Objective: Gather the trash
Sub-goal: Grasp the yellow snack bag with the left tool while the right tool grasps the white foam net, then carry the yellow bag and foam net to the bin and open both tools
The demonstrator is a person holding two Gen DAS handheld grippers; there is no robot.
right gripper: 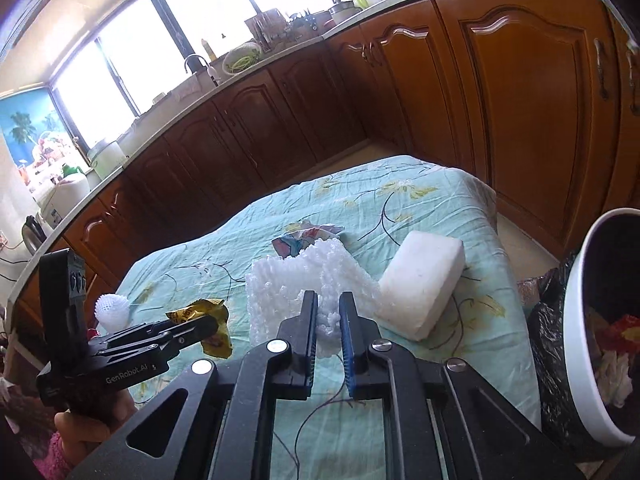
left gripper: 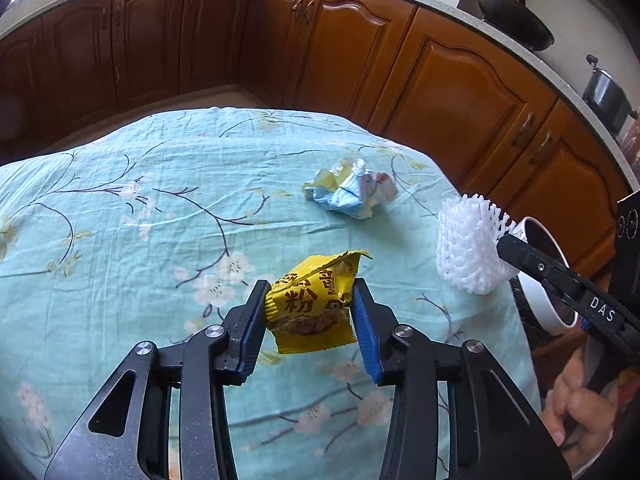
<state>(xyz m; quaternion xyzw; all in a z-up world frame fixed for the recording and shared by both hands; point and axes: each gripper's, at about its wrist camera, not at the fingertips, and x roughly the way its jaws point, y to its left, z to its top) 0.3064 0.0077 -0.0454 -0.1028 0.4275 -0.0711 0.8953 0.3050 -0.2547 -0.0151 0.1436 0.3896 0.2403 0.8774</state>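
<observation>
A table under a teal floral cloth (left gripper: 120, 220) holds a white foam block (right gripper: 422, 282) and crumpled paper (left gripper: 352, 188). A white bin (right gripper: 588, 320) stands beside it. The right gripper (right gripper: 328, 312), marked "DAS", pinches white foam netting (right gripper: 288, 284). The left gripper (left gripper: 312, 304), marked "GenRobot.AI", squeezes a yellow snack wrapper (left gripper: 316, 300) printed with Chinese characters.

My left gripper (left gripper: 310, 312) and right gripper (right gripper: 329, 312) are black, angular linkages with round silver screws at the pivots and ribbed blue pads (left gripper: 366, 328) inside each finger. White lettering reads "GenRobot.AI" and "DAS". I wear a pink fuzzy sleeve (right gripper: 54, 458).
</observation>
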